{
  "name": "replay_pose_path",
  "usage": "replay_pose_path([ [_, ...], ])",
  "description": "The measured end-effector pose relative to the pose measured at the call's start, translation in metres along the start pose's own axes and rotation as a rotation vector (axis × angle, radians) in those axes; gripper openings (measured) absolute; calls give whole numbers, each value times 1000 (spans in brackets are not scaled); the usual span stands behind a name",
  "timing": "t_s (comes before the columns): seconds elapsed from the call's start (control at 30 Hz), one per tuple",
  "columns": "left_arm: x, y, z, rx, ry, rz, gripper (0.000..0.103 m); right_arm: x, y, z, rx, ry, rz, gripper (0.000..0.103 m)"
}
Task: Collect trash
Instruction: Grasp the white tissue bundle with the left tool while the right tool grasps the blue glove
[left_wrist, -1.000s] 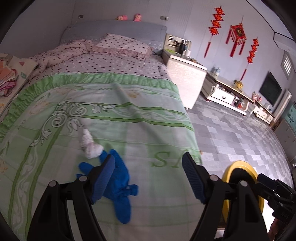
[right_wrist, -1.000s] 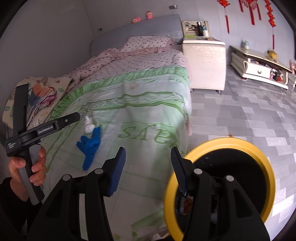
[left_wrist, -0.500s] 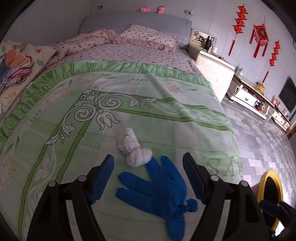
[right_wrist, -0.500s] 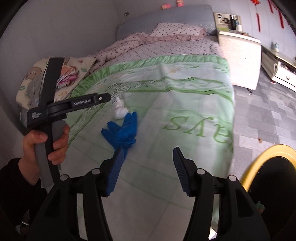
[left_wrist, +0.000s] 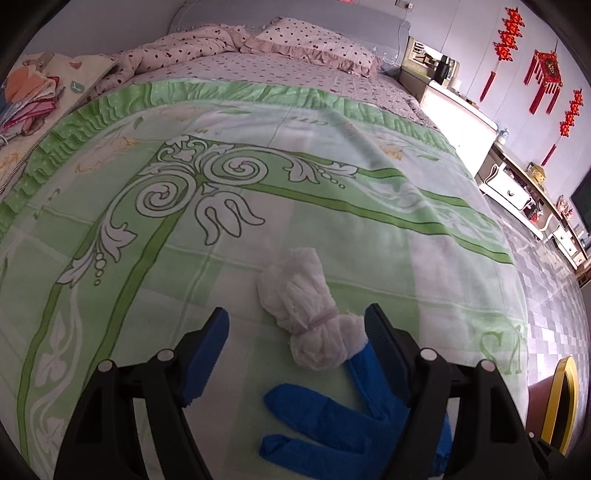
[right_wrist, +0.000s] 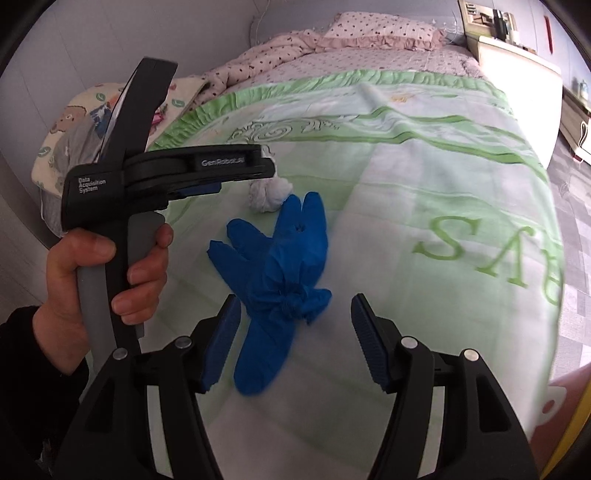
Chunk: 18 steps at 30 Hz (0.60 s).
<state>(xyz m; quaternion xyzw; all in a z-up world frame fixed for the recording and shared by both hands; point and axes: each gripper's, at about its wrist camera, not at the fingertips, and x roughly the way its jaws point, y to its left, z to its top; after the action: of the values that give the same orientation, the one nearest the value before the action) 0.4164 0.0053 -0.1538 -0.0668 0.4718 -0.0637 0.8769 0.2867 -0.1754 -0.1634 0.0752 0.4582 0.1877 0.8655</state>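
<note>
A white wad of tissue (left_wrist: 310, 314) tied with a band lies on the green bedspread (left_wrist: 184, 258), touching a blue rubber glove (left_wrist: 332, 424). My left gripper (left_wrist: 295, 354) is open, its fingers on either side of the wad's near end. In the right wrist view the knotted blue glove (right_wrist: 284, 273) lies just ahead of my open right gripper (right_wrist: 293, 347), with the wad (right_wrist: 267, 194) beyond it. The left gripper's body (right_wrist: 162, 173) shows there, held in a hand above the wad.
A yellow-rimmed bin (left_wrist: 561, 398) stands on the floor at the bed's right edge. A white nightstand (left_wrist: 458, 122) and low cabinets (left_wrist: 517, 188) line the right wall. Pink quilt and pillows (left_wrist: 258, 40) lie at the bed's head.
Both grippers have moved forward over the bed. The left one now straddles the white wad; the right one has closed in on the blue glove. The bin has slid to the frame edge.
</note>
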Motion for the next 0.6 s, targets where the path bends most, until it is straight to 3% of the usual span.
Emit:
replay_pose_path([
  [0.1,12,-2,1,10,19,-21,60,14,2,4,0,12,-1,58],
  [0.17,19,-3,1,15,30,-46,45,22,3,7,-1,19,-8,52],
  [0.2,20,-3,1,14,34,-57,42,26,3,8,-1,21,-9,49],
  [0.27,21,-5,0,16,23,-60,38,30,4,10,-12,23,-12,44],
  [0.43,19,-5,-2,21,5,-70,33,37,9,12,-31,34,-24,17],
  [0.6,5,0,2,5,-16,-87,32,28,10,13,-31,24,-19,14],
])
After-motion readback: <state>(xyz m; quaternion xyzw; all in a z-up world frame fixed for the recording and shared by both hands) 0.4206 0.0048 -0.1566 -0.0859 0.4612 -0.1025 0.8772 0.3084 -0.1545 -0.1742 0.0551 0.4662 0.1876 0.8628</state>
